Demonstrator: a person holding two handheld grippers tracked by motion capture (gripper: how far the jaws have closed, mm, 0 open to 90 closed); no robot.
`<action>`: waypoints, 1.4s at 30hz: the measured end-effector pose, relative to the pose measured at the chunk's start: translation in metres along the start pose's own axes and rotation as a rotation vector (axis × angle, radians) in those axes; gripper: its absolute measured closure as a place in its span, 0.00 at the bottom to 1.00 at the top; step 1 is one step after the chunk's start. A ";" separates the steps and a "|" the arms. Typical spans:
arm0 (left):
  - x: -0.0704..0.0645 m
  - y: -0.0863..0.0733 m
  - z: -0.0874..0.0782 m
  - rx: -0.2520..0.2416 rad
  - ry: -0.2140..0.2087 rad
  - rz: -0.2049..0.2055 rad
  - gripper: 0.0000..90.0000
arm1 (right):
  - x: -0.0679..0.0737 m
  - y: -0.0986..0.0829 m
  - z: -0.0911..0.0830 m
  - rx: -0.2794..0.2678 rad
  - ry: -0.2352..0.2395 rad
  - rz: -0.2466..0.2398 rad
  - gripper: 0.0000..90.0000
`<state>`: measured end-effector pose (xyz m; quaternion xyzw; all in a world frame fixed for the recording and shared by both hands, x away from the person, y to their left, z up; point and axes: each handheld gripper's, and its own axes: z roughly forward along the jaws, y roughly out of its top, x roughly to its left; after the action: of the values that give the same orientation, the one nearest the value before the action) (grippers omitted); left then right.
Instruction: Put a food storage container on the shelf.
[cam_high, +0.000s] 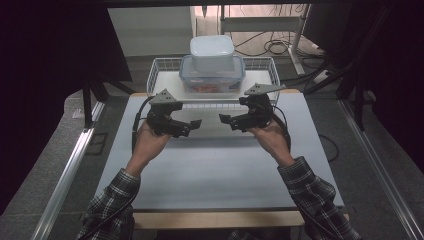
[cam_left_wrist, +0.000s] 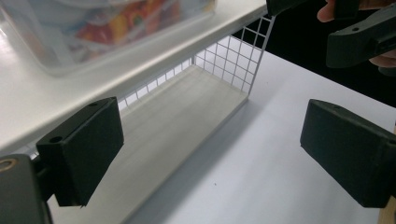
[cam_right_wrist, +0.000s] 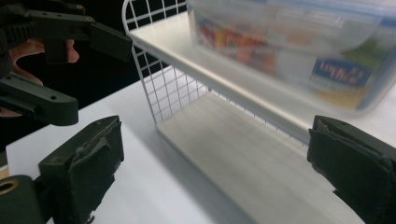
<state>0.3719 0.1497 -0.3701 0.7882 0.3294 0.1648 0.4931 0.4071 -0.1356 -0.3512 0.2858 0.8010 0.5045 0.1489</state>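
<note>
My left gripper (cam_high: 190, 127) and right gripper (cam_high: 228, 122) hover over the white table (cam_high: 215, 170), tips facing each other a short way apart. Both are open and hold nothing. Behind them stands a white wire shelf (cam_high: 165, 65). A clear lidded container (cam_high: 212, 82) with colourful contents sits on it, and a white box (cam_high: 212, 52) is stacked on top. In the left gripper view my jaws (cam_left_wrist: 212, 149) stand wide apart before the shelf's lower board (cam_left_wrist: 187, 116), under the container (cam_left_wrist: 93, 28). The right gripper view has my jaws (cam_right_wrist: 217, 172) spread below the container (cam_right_wrist: 299, 42).
The shelf's wire end panel (cam_right_wrist: 154, 79) rises from the table's far edge. Cables and a metal frame (cam_high: 280, 30) lie on the floor behind. Dark floor and rails (cam_high: 65, 175) flank the table. Each gripper view catches the other gripper off to the side.
</note>
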 end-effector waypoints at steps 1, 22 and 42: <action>-0.002 -0.004 0.001 -0.001 0.001 0.003 0.06 | 0.000 -0.002 0.000 0.002 0.000 -0.003 0.03; -0.022 -0.079 0.003 0.032 0.007 -0.018 0.06 | 0.002 -0.076 -0.015 0.030 -0.015 -0.014 0.00; -0.039 -0.142 0.007 0.084 0.002 -0.054 0.02 | 0.009 -0.139 -0.027 0.124 -0.028 -0.014 0.00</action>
<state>0.2972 0.1610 -0.4966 0.7989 0.3576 0.1385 0.4634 0.3426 -0.1952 -0.4626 0.2959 0.8306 0.4489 0.1453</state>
